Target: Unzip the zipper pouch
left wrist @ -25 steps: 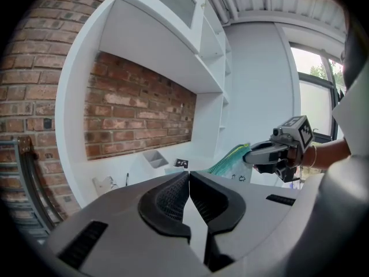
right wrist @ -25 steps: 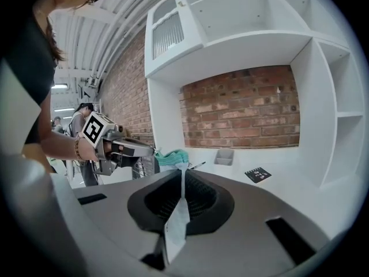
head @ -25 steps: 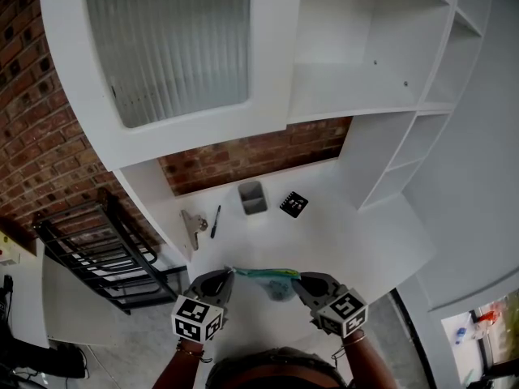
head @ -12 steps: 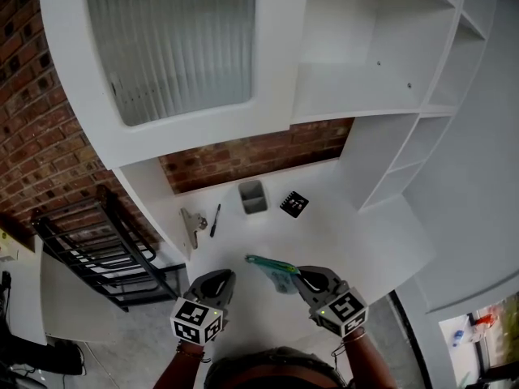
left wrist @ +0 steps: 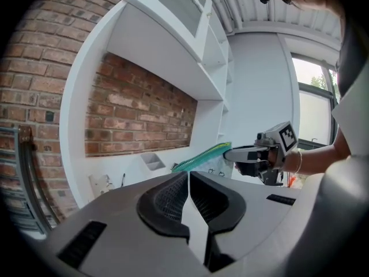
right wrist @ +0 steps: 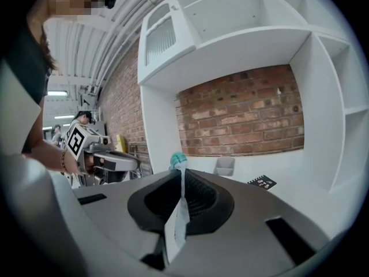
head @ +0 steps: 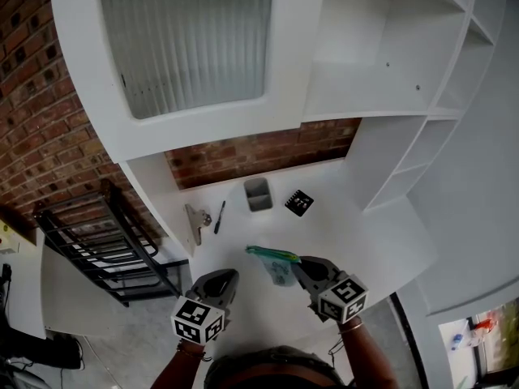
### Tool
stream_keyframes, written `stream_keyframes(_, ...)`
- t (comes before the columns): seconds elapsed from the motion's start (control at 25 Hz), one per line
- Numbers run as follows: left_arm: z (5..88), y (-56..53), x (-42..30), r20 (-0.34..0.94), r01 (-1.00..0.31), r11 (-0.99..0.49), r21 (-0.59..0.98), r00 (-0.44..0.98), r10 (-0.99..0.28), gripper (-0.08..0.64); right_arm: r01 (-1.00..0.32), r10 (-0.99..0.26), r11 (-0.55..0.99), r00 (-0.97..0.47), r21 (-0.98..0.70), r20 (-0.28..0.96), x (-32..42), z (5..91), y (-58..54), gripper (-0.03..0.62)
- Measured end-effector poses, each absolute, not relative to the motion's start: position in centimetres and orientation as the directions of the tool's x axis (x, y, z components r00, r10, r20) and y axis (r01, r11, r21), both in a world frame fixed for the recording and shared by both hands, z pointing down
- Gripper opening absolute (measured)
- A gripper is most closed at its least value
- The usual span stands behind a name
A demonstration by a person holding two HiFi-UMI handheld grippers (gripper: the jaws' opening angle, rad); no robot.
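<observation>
A clear zipper pouch (head: 278,269) with a teal zipper (head: 272,254) hangs over the white desk (head: 365,233). My right gripper (head: 297,262) is shut on the pouch's right end, and the teal strip sticks out leftwards from it. In the right gripper view the teal end (right wrist: 178,158) shows above the closed jaws, with clear plastic pinched between them. My left gripper (head: 233,273) is shut, holds nothing, and stands a short way left of the pouch. The left gripper view shows the pouch (left wrist: 203,156) held by the right gripper (left wrist: 229,153) ahead of it.
At the back of the desk stand a grey box (head: 258,194), a black patterned card (head: 298,203), a dark pen (head: 219,216) and a metal clip (head: 195,224). A black metal rack (head: 105,245) stands on the left. White shelves and a brick wall rise behind.
A second ago the pouch stretched between both grippers. Its left end has come away from the left gripper, and the right gripper has carried it slightly right and away.
</observation>
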State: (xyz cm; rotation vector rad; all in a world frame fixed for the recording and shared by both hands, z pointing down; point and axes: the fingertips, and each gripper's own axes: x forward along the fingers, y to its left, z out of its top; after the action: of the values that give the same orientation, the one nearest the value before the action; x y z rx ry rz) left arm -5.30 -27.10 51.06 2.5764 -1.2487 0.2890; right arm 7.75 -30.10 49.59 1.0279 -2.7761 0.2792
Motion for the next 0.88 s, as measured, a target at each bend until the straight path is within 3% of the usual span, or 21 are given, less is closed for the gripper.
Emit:
stream_keyframes(0.4, 51.4, -26.8, -5.5, 0.302, -0.793, -0.597, 0.121, 0.602, -0.739, 0.005, -0.698, -0.65, 0.603, -0.711, -0.386, 0.268, 10.1, 54.9, -33.5, 0.005)
stream_keyframes(0.88, 52.0, -26.9, -4.8, 0.317, -0.783, -0.61, 0.121, 0.612, -0.724, 0.005, -0.773, -0.706, 0.438, -0.612, -0.459, 0.356, 14.6, 59.5, -33.2, 0.005)
